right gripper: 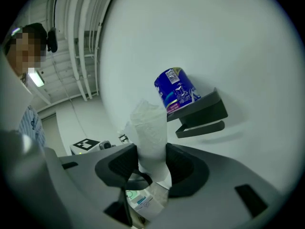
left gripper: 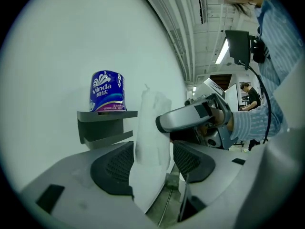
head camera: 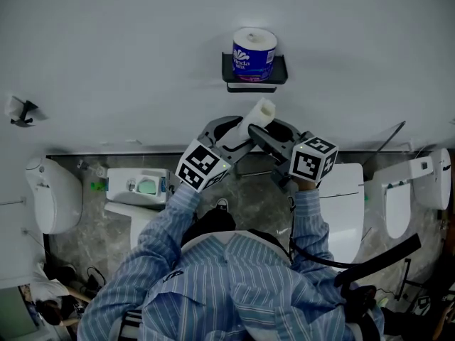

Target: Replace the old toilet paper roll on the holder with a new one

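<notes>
The old roll [head camera: 257,114], thin and white, hangs in the air just below the dark wall holder [head camera: 254,78]. The new roll [head camera: 254,54], in a blue wrapper, stands upright on top of the holder. My right gripper [head camera: 270,131] is shut on the old roll [right gripper: 151,132], with both pads pressed into the paper. My left gripper [head camera: 238,132] is open wide around the same roll [left gripper: 151,142], which stands between its jaws without being squeezed. From the left gripper view, the right gripper [left gripper: 190,118] reaches in from the right. The new roll [left gripper: 107,90] and holder [left gripper: 106,125] lie behind.
The white wall fills the upper half of the head view, with a small hook [head camera: 21,111] at the left. On the floor below stand a white toilet [head camera: 345,204], a white fixture [head camera: 53,194] at the left and another [head camera: 419,187] at the right.
</notes>
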`<action>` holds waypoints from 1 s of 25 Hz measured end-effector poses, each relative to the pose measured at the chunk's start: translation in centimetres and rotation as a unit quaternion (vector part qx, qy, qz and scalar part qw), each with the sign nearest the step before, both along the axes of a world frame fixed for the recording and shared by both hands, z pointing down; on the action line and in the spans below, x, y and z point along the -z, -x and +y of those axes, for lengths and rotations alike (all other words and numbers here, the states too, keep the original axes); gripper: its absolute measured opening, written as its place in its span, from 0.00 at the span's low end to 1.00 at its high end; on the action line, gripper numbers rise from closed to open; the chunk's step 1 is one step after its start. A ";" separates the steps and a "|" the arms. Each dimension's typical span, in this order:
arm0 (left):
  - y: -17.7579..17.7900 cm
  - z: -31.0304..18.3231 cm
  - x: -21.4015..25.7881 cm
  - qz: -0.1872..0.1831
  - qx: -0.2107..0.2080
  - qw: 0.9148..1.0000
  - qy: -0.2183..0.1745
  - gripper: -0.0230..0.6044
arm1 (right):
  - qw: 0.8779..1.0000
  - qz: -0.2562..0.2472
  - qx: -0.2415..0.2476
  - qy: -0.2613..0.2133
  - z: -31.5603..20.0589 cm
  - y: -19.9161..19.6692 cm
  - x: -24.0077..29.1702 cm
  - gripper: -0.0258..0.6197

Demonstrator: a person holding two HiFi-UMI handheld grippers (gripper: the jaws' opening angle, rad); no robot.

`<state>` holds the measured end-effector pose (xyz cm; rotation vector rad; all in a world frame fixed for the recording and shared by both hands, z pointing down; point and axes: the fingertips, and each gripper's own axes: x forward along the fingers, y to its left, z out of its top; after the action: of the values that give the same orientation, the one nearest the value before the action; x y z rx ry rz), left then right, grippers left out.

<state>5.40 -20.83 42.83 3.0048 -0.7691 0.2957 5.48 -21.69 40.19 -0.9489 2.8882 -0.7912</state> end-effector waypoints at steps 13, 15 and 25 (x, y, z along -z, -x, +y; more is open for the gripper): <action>2.7 -0.7 -0.2 0.036 0.035 0.998 0.046 0.34 | 0.999 0.026 0.027 -0.002 0.1 3.4 -1.0 0.33; 2.9 -0.9 -0.3 0.038 0.035 0.997 0.048 0.34 | 0.999 0.027 0.026 -0.006 -0.2 3.7 -1.0 0.34; 4.1 -1.3 -0.6 0.063 0.052 0.995 0.064 0.33 | 0.992 0.116 -0.007 -0.053 -1.0 3.7 -0.9 0.42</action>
<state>1.31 -22.10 43.44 2.8200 -0.8562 0.1455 1.77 -22.65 41.14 -1.1187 3.0764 -0.5538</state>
